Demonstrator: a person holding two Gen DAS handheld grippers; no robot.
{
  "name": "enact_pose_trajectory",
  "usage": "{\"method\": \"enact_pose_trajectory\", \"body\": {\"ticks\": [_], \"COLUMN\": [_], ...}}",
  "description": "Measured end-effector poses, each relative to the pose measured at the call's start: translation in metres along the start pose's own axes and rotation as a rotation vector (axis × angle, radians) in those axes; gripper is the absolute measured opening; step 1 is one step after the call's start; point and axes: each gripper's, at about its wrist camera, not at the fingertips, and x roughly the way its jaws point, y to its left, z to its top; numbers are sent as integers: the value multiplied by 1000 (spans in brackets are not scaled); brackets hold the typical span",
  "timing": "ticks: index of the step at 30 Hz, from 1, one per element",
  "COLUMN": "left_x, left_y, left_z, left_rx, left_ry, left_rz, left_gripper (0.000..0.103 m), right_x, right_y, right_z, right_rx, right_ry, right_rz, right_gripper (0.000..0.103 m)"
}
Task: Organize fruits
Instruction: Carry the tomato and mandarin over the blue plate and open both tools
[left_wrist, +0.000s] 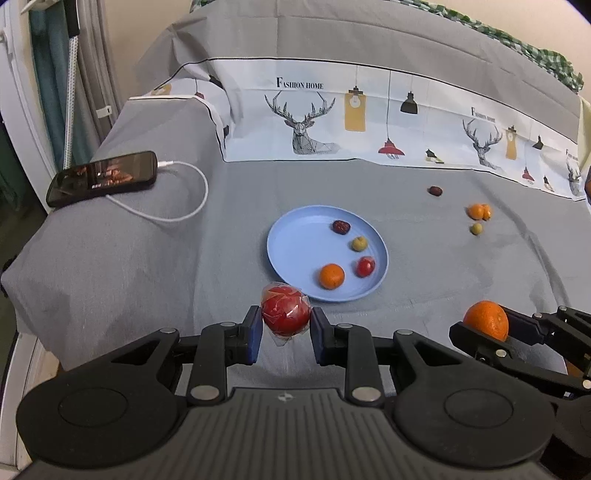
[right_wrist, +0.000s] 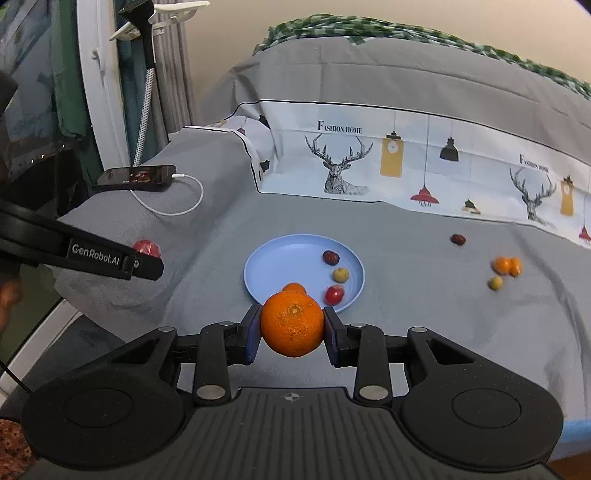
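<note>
Blue plate (left_wrist: 295, 236) with four fruits; left tongs (left_wrist: 286, 325) around wrapped apple (left_wrist: 285, 314), right tongs (right_wrist: 291, 330) around orange (right_wrist: 291, 325).

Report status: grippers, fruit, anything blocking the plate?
Left hand-held gripper shut on wrapped red fruit. Right hand-held gripper shut on orange. Blue plate ahead, unobstructed.

Both cameras ride just behind their own fingers, tilted down over the grey bedsheet (left_wrist: 110, 266) toward the deer-print cloth (left_wrist: 369, 122) at 12 o'clock. The left wrist view sits close to the blue plate (left_wrist: 295, 240), with the right gripper (left_wrist: 487, 325) at 3 o'clock. The right wrist view shares that plate (right_wrist: 280, 262) and the phone (right_wrist: 136, 177) at 10 o'clock.
</note>
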Motion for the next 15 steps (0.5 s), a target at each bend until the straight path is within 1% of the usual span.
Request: {"method": "enact_pose_trajectory", "body": {"ticks": [7,15], "left_x": [23,76], "left_y": [0,-7], "left_z": [24,59], "left_rx": [14,48], "left_ry": [11,40], "left_rz": [-10,-37], "left_gripper": [30,30], "right_x": [26,80], "right_y": [-6,-17], "right_z": [14,32], "right_rx": [5,13], "right_ry": [12,50], "right_rz": [-1,-19], "right_gripper": [36,36]}}
